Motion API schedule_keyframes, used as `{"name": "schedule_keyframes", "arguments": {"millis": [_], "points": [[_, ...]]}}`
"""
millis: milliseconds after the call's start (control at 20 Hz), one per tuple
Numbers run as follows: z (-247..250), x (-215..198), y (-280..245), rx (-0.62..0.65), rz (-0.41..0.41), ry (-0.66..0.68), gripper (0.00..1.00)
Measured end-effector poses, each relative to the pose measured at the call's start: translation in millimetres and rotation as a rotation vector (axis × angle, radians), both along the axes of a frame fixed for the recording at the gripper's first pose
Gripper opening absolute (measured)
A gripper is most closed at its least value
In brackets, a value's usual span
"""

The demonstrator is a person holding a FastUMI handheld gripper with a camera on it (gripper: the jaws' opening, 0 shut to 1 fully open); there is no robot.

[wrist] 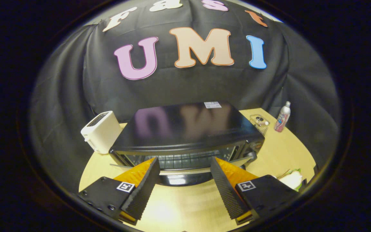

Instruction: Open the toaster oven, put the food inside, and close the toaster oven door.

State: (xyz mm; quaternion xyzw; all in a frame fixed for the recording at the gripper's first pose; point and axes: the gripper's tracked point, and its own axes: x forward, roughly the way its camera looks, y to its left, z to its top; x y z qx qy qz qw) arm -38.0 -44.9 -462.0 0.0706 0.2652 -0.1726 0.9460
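Observation:
The black toaster oven [185, 129] stands on the wooden table just ahead of me. Its door [185, 173] is swung down, and the wire rack [185, 162] inside shows above it. The door's dark handle [177, 180] lies between my two fingers, with neither finger touching it. My gripper [185, 160] is open, its tips level with the oven's mouth. The food [292, 179], a pale piece on something green, lies on the table to the right, beyond my right finger.
A white pop-up toaster [101, 131] stands left of the oven. Right of it are a small clear wire basket [259, 123] and a white and pink bottle [282, 117]. Bare tabletop [185, 206] lies under my fingers. Black cloth walls the booth behind.

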Motion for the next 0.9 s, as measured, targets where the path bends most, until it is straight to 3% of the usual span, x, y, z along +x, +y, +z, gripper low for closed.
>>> {"name": "schedule_keyframes", "arguments": {"millis": [250,300,900], "points": [[-26,-48,11,-0.003,-0.004,0.071,0.99],[-33,-69,16,-0.039,0.033,0.116,0.99],[-114,-112,36,-0.017,0.078,0.306,0.99]]}}
